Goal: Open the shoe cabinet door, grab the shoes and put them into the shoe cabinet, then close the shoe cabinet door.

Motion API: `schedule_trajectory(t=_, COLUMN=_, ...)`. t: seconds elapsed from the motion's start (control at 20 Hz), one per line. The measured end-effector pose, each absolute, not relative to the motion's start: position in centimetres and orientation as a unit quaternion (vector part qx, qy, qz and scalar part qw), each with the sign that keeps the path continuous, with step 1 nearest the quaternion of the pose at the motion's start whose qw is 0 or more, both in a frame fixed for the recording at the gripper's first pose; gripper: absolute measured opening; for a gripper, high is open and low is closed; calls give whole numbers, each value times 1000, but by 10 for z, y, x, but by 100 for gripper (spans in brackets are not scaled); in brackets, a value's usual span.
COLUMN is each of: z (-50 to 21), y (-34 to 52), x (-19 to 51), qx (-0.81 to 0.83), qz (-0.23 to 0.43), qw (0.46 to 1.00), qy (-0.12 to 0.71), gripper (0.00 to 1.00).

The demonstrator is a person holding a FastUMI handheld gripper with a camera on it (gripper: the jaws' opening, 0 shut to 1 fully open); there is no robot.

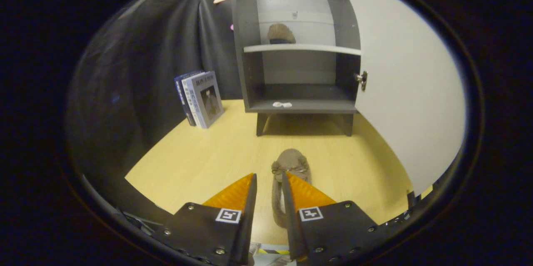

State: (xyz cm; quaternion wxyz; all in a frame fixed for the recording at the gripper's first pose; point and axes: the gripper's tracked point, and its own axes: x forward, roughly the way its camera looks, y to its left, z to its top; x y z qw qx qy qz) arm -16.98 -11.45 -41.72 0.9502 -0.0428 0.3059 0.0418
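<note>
I read this as the middle of the task: the cabinet door [410,91] already stands swung wide open, off ahead and to the right of my fingers, and one shoe, the first shoe [281,34], sits on the upper shelf [302,48] of the shoe cabinet [297,41] straight ahead and well beyond the tips. The step in hand is fetching the second shoe [287,174], a brownish slipper lying on the wooden table [195,162], its heel end running back between my fingers and its toe just ahead of them, pointing toward the cabinet. My gripper [269,182] is narrow, the fingers parted only a little more than the slipper's width; the right finger looks to touch its side, but I cannot tell whether the left one presses on it, so I would not call it gripped yet. Next, I judge, I need a firm pinch on the soft upper, a lift clear of the table, then a carry forward onto a shelf without clipping the open door; the slipper is floppy and may sag. A small white scrap [282,104] lies on the bottom shelf. Ahead and to the left some books [202,98] lean upright against the cloth wall; their spines and cover carry writing, too small for me to read, and I see no brand on the slipper
</note>
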Motion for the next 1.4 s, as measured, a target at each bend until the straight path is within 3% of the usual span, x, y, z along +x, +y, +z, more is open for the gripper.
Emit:
schedule_trajectory(t=0.3, z=-504, y=-123, x=-151, qx=-76, qz=25, qw=925, qy=371, gripper=36)
schedule_trajectory(t=0.5, z=-516, y=-136, x=-151, qx=-127, qz=6, qw=916, qy=381, gripper=35)
schedule_trajectory(t=0.6, z=-517, y=-135, x=-147, qx=-122, qz=7, qw=919, qy=375, gripper=10)
schedule_trajectory(t=0.7, z=-512, y=-138, x=-147, qx=-123, qz=4, qw=918, qy=376, gripper=10)
schedule_trajectory(t=0.75, z=-511, y=-139, x=-148, qx=-123, qz=3, qw=918, qy=378, gripper=1)
schedule_trajectory(t=1.4, z=-351, y=-152, x=-98, qx=-131, qz=-41, qw=958, qy=252, gripper=1)
